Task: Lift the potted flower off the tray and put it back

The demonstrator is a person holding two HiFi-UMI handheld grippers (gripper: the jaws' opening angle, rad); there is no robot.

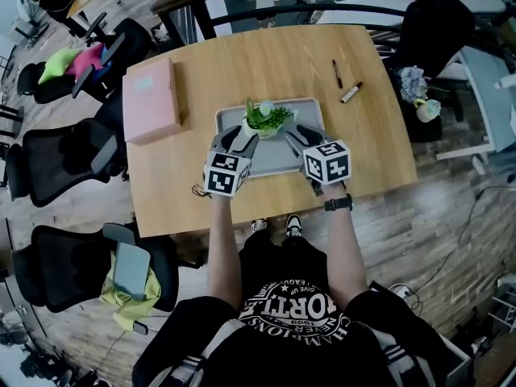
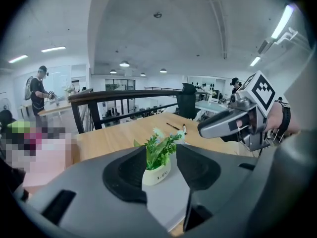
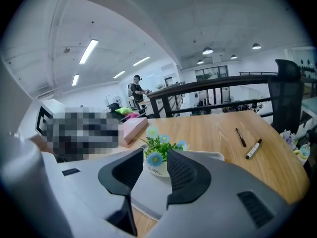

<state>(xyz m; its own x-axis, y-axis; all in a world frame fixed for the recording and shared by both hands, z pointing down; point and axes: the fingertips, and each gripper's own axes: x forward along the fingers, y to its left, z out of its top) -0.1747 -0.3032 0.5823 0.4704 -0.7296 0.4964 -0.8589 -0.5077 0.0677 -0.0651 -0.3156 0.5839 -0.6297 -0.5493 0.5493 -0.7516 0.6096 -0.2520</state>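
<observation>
Wooden table (image 1: pixel 266 63): potted flower (image 1: pixel 264 121) stands just beyond our left gripper (image 1: pixel 235 140) and right gripper (image 1: pixel 301 135), both spread, empty; likely light, tippy, so we should pinch its pot.

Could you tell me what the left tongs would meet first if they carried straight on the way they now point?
Most likely the potted flower: it stands on the tray straight ahead of the left tongs, framed by the open jaws. The gap to it is hard to judge.

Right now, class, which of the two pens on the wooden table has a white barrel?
The stubby white marker with the black cap, which lies slanted just to the right of the slim all-dark pen. That other pen shows no white at all.
</observation>
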